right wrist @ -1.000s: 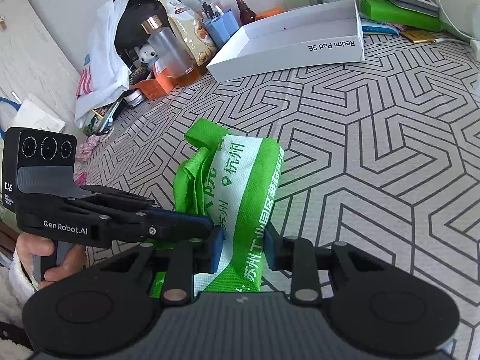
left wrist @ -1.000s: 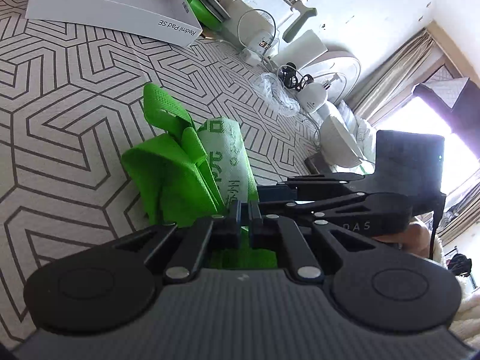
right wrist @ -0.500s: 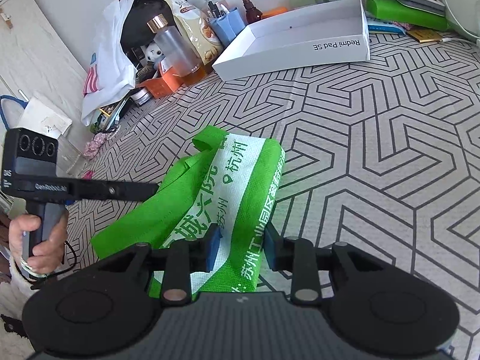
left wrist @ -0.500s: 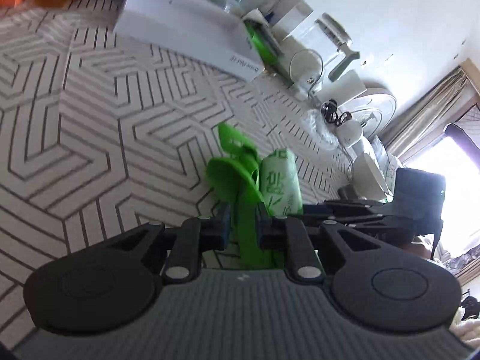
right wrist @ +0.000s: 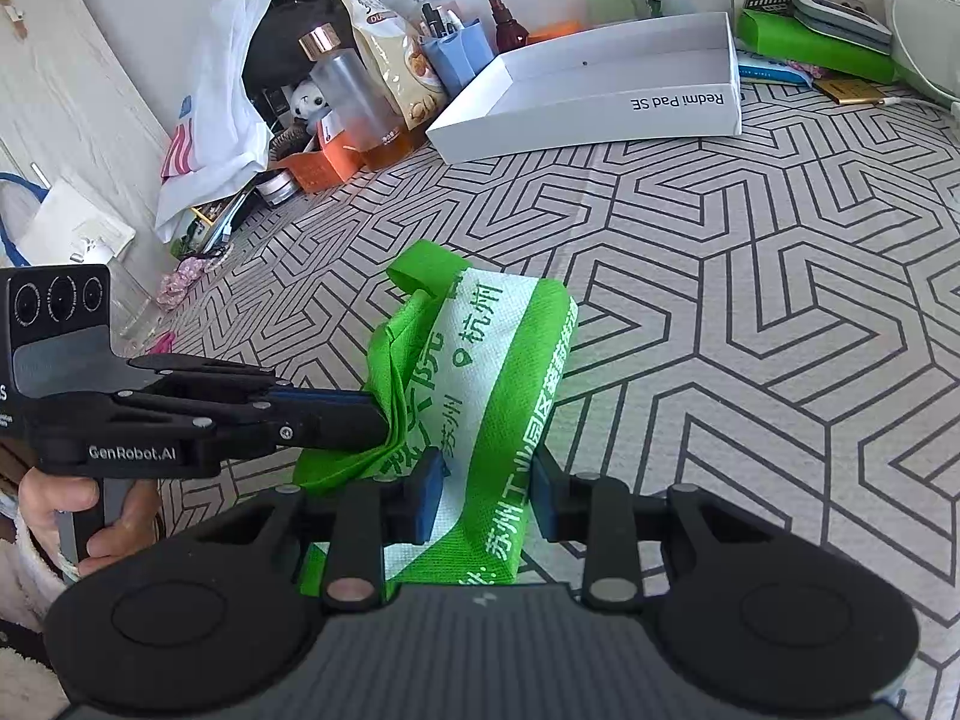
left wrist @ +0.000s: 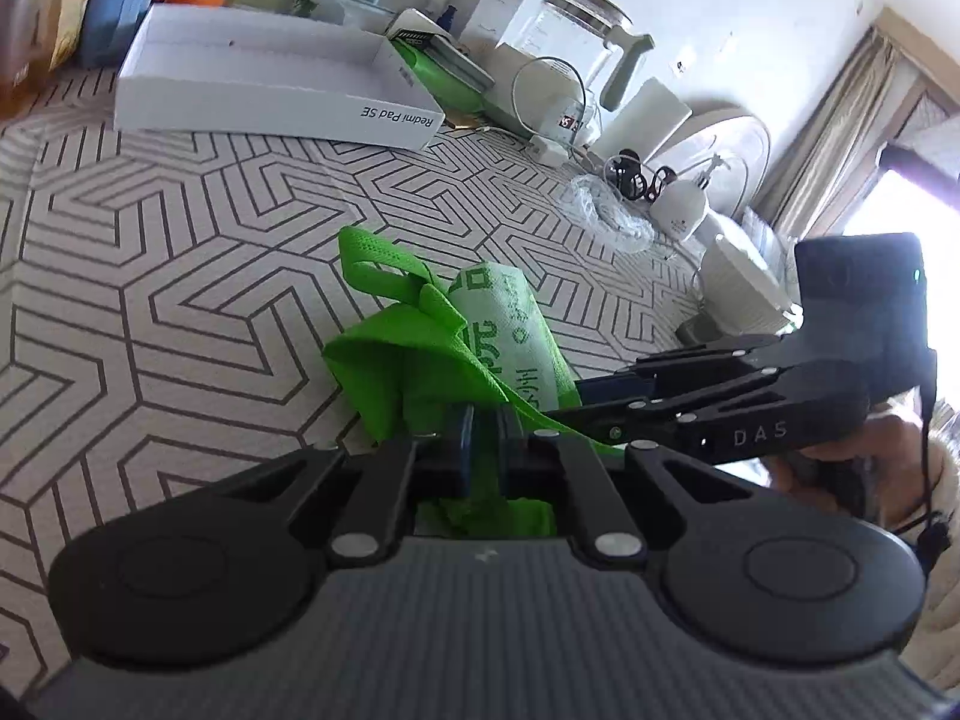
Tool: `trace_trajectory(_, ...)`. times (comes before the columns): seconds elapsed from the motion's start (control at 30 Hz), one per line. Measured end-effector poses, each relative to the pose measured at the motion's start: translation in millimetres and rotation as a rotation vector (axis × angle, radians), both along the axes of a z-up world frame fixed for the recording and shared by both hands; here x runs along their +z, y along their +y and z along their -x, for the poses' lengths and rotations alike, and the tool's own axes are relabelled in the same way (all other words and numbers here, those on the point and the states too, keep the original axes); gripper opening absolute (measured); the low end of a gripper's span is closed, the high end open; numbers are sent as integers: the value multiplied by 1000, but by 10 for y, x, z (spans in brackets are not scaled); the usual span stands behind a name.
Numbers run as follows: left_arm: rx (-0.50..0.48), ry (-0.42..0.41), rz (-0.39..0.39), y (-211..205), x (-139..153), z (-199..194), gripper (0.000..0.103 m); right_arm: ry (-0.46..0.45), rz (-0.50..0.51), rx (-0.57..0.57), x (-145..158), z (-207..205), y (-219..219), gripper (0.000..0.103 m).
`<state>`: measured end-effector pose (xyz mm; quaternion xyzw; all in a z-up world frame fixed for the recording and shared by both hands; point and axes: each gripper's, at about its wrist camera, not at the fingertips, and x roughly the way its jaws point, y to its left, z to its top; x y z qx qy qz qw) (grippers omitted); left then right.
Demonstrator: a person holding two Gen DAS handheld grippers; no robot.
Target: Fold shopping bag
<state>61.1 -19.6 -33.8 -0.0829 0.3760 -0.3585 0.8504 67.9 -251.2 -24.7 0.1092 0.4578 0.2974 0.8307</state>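
A green and white shopping bag (right wrist: 486, 372) with green printed characters lies partly folded on the patterned tabletop; it also shows in the left wrist view (left wrist: 444, 360). My left gripper (left wrist: 483, 438) is shut on a green fold at the bag's left side; it also shows in the right wrist view (right wrist: 378, 420). My right gripper (right wrist: 486, 492) sits astride the bag's near end, its blue pads a bag's width apart with the fabric between them. It enters the left wrist view (left wrist: 606, 390) from the right. A handle loop (left wrist: 375, 267) sticks out at the far end.
A white Redmi Pad SE box lid (right wrist: 606, 90) lies at the back of the table. Bottles, bags and a pen holder (right wrist: 360, 90) crowd the back left. A kettle, cables and a white lamp (left wrist: 678, 204) stand at the right. The tabletop (right wrist: 750, 330) is geometric-patterned.
My left gripper swung out to the left with the green fold half a second ago, then came back in next to the right gripper. The right gripper has stayed put.
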Motion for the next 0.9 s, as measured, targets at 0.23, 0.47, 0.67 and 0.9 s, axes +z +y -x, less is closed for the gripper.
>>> trace_trajectory(0.23, -4, -37, -25, -20, 16, 53, 6, 251, -365, -100, -255, -286, -489, 51)
trace_trajectory(0.47, -18, -87, -65, -134, 32, 86, 6, 262, -377, -71, -184, -385, -327, 91)
trace_trajectory(0.67, -19, -132, -72, -149, 14, 147, 6, 241, -218, -64, -11, -443, -72, 89)
trace_trajectory(0.9, -27, -130, -33, -89, -38, 143, 6, 86, 6, -34, 96, -398, 173, 49)
